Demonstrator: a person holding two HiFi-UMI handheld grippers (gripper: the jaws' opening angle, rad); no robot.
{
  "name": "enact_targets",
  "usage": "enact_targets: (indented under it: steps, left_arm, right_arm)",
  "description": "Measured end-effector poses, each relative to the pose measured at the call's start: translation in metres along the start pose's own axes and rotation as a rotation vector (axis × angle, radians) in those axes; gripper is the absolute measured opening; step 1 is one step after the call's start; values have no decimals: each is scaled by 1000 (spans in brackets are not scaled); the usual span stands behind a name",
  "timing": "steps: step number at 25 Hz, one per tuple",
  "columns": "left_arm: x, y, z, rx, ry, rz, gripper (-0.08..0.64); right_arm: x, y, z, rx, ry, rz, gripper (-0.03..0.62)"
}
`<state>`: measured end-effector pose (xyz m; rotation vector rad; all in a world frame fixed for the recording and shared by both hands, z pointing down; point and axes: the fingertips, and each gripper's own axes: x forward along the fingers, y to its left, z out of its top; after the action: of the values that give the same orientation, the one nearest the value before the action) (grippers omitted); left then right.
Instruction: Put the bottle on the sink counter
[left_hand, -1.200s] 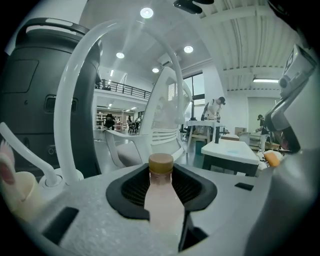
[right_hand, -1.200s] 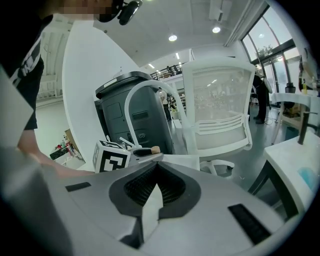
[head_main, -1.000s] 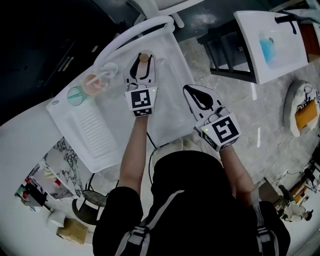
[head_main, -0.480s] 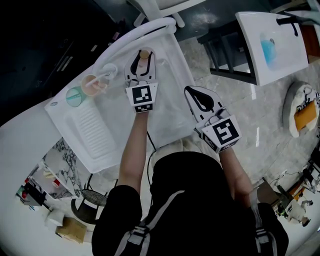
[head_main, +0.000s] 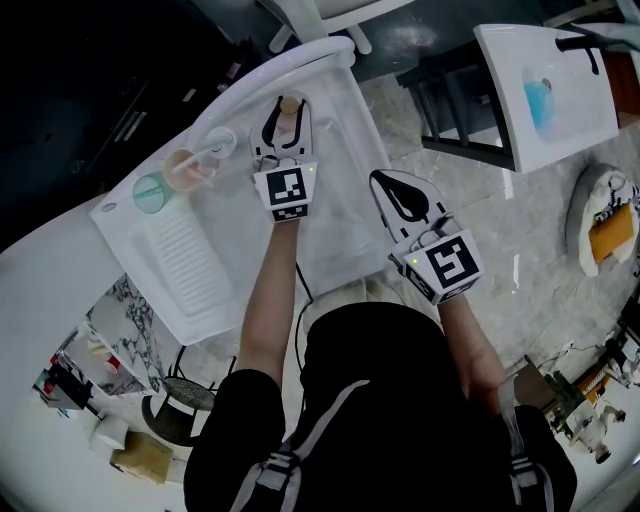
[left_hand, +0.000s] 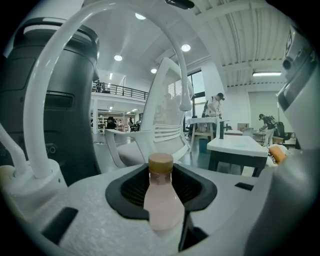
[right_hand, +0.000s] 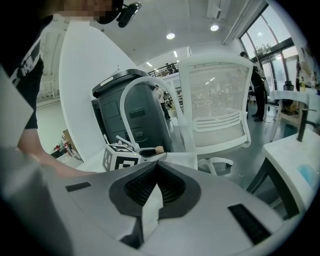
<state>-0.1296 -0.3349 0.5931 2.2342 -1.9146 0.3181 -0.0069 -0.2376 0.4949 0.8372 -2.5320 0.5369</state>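
Observation:
A small pink bottle (head_main: 288, 122) with a tan cap stands upright between the jaws of my left gripper (head_main: 286, 104), which is shut on it. It hangs over the far part of the white sink unit (head_main: 335, 115), just in front of the arched white faucet (head_main: 262, 68). In the left gripper view the bottle (left_hand: 162, 202) fills the gap between the black pads of the left gripper (left_hand: 161, 172). My right gripper (head_main: 388, 180) is shut with nothing in it, over the sink's right edge. In its own view the right gripper (right_hand: 156, 167) points toward the left gripper's marker cube (right_hand: 120, 156).
On the sink's left side are a ribbed washboard (head_main: 192, 262), a green drain disc (head_main: 150, 192) and a pink cup (head_main: 184, 168). Behind the faucet stand a dark bin (left_hand: 60, 100) and a white chair (right_hand: 215, 110). A second white basin on a dark stand (head_main: 545, 80) sits at the right.
My left gripper has carried the bottle slightly farther toward the faucet. The right gripper has stayed where it was.

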Motion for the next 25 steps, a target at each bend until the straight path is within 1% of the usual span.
enact_targets:
  steps: [16, 19, 25]
  left_arm:
    - [0, -2, 0, -27, 14, -16, 152]
    - [-1, -4, 1, -27, 18, -9, 173]
    - [-8, -4, -1, -17, 44, 11, 176]
  right_arm:
    - [-4, 6, 1, -1, -3, 2, 5]
    - [-9, 3, -2, -6, -1, -1, 5]
    - [-17, 2, 3, -2, -25, -8, 5]
